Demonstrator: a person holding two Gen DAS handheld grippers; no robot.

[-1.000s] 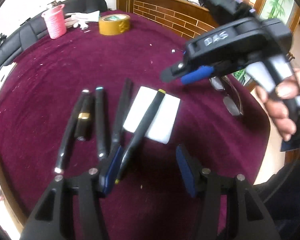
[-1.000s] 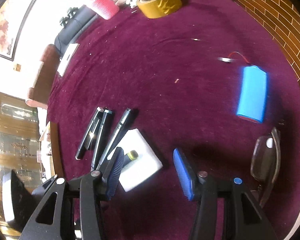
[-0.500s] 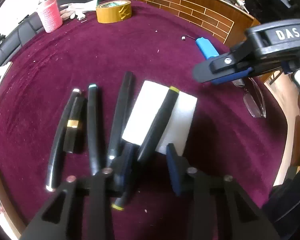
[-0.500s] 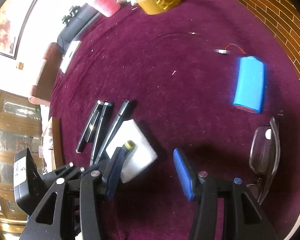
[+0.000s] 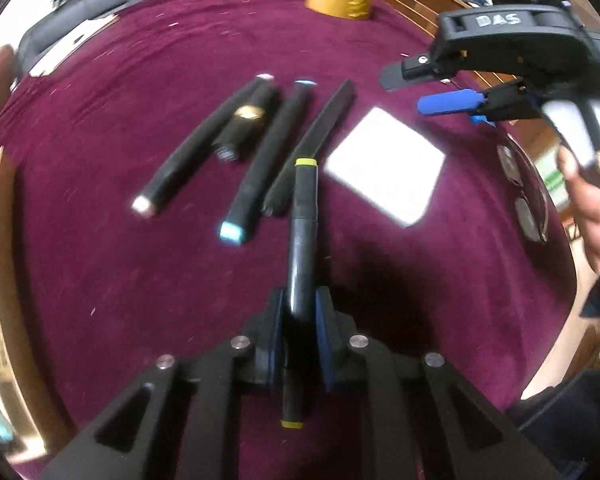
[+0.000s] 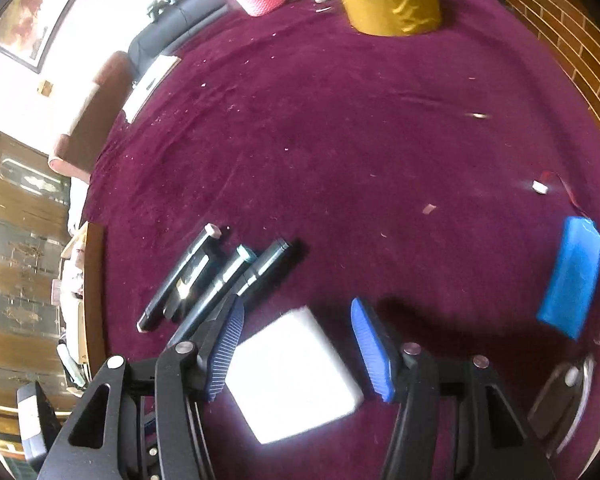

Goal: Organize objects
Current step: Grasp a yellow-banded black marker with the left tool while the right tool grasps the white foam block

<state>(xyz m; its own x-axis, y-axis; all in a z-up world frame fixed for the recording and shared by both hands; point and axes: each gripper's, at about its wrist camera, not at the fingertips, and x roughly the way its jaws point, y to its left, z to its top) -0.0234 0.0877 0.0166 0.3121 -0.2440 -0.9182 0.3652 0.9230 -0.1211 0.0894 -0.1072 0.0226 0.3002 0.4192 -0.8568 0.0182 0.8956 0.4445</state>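
Black marker (yellow-banded ends) runs lengthwise straight out between the left gripper pads clamping it; right gripper is opening, nothing held

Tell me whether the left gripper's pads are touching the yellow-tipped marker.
Touching. The left wrist view shows the left gripper shut on the yellow-tipped marker, both blue pads pressed against its barrel with no gap.
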